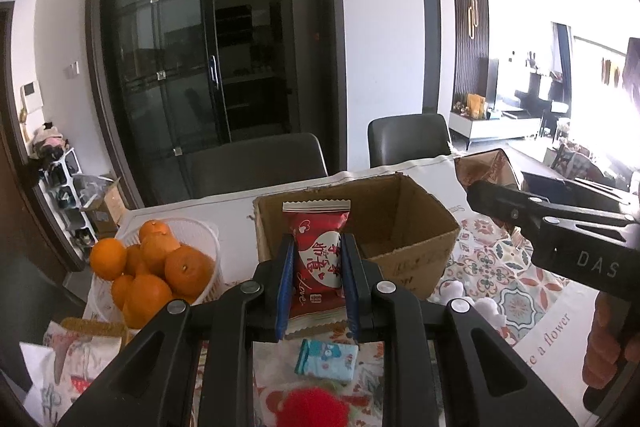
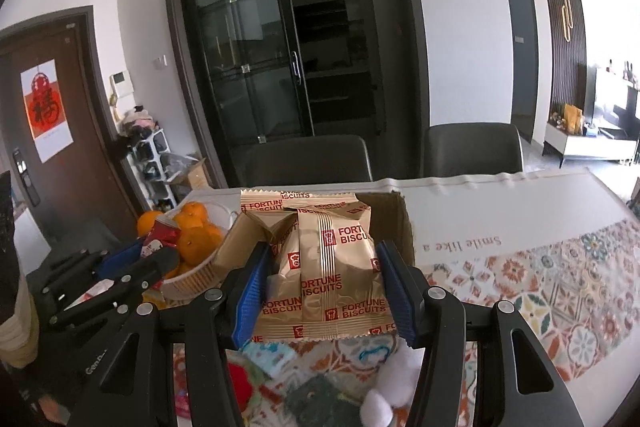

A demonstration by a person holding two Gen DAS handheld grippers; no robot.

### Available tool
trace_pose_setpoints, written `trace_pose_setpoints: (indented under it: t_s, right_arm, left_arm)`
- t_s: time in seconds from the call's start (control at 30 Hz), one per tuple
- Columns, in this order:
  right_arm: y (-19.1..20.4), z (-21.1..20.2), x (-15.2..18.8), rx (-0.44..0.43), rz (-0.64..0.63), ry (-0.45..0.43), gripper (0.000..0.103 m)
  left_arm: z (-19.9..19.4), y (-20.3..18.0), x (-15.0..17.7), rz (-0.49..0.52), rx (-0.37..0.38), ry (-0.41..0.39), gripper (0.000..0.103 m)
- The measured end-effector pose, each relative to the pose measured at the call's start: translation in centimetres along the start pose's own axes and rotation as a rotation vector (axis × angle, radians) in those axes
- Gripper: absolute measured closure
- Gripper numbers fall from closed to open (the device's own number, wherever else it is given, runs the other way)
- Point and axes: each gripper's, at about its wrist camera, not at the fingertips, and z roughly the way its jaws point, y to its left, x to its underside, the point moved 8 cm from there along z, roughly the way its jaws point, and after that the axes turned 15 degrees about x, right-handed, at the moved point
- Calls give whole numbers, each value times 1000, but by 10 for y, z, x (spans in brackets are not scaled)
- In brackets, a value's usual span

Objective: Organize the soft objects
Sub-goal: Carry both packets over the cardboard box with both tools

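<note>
My left gripper [image 1: 318,273] is shut on a red snack packet [image 1: 318,255] with white Chinese lettering, held upright in front of the open cardboard box [image 1: 420,223]. My right gripper [image 2: 324,289] is shut on a gold Fortune Biscuits packet [image 2: 340,267], held above the table before the same box [image 2: 404,227]. The right gripper also shows at the right of the left wrist view [image 1: 476,193], still holding the gold packet [image 1: 486,167]. The left gripper shows at the left of the right wrist view [image 2: 160,247] with the red packet [image 2: 160,233].
A white basket of oranges [image 1: 200,231] stands left of the box. A small blue packet [image 1: 326,355], a red fluffy thing [image 1: 312,407] and a white plush [image 2: 396,383] lie on the patterned tablecloth [image 2: 560,287]. Two dark chairs [image 1: 408,139] stand behind the table.
</note>
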Motion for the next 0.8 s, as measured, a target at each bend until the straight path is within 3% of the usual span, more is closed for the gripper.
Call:
trace_pose_setpoints:
  t_s: [0.4,0.8]
  right_arm:
    - [5,52,-33,-17,-83,92,48]
    - [14,117,-30,-46,-99,246,48]
  left_arm:
    - [49,21,-23,-1,18,87,80]
    - [105,49,-19,-55,36,228,80]
